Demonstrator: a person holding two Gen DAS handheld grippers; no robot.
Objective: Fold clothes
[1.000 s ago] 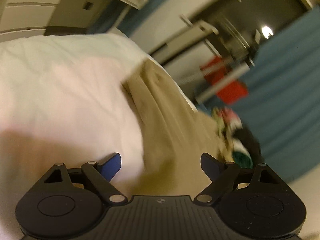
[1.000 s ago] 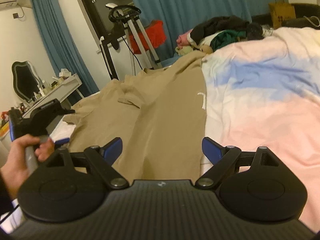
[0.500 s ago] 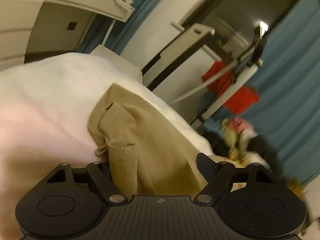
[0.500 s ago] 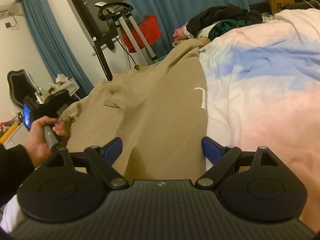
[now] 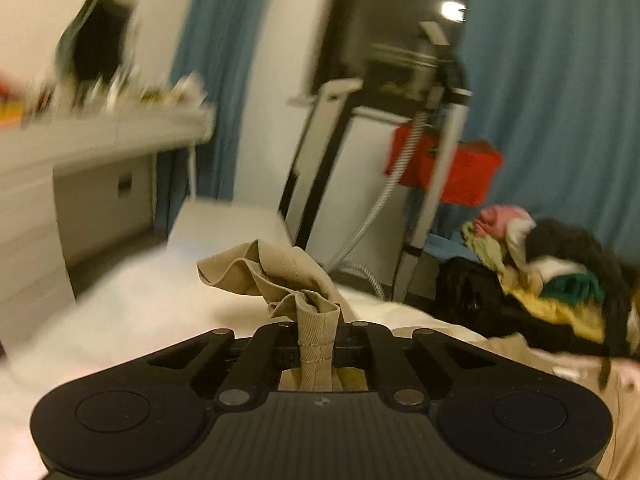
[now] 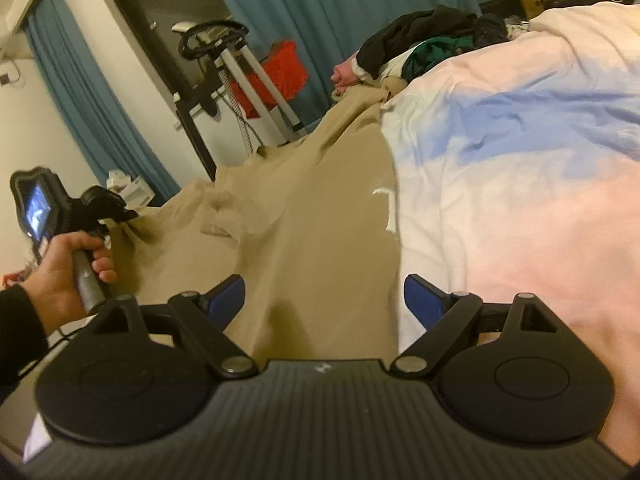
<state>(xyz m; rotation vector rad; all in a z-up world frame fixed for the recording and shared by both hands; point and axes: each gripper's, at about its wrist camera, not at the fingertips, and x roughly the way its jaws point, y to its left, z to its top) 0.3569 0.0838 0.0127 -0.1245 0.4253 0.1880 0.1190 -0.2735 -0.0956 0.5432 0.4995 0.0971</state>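
Note:
A tan garment [image 6: 320,216] lies spread along the left side of the bed, on a white, pink and blue duvet [image 6: 520,168]. My left gripper [image 5: 318,344] is shut on a bunched hem of the tan garment [image 5: 280,276] and lifts it off the bed. In the right wrist view the left gripper [image 6: 116,216] grips the garment's left edge, held in a hand. My right gripper [image 6: 324,300] is open and empty, low over the garment's near end, with the cloth between its blue fingertips [image 6: 228,296].
A pile of mixed clothes [image 6: 432,40] lies at the far end of the bed, also in the left wrist view [image 5: 552,280]. A garment steamer stand [image 6: 236,68] with a red item and blue curtains stand beyond. A white dresser [image 5: 80,176] is at left.
My left gripper has closed on the tan garment's edge and raised it, swinging its view upward. My right gripper has stayed open, moving slightly lower and closer over the cloth.

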